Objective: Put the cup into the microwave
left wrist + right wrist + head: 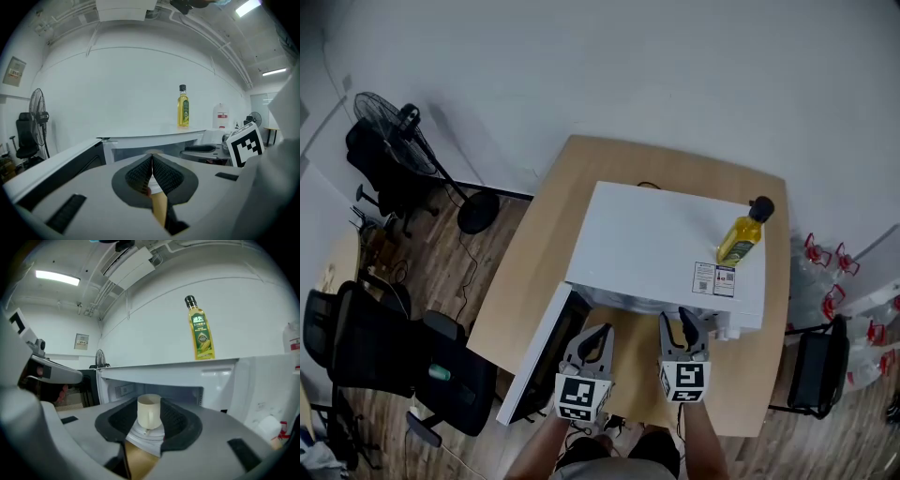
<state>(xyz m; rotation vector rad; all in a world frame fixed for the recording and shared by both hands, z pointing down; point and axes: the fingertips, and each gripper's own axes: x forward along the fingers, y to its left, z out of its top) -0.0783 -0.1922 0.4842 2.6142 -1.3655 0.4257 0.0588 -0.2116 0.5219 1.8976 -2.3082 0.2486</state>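
You are holding the grey two-jaw left tool [600,330] and the matching right tool [684,319] side by side, just apart, both pointing away from you and slightly downward. Your left forearm [539,450] and right forearm [703,442] are reaching forward from the bottom edge of the head view, and the square-marked cube on each tool is facing up. The left tool's dark ribbed pads [140,176] are meeting at their tips, with nothing between them. The right tool's pads [176,420] are standing apart, lying against the sides of a small cream cup with a handle [149,411], which is sitting upright between them.
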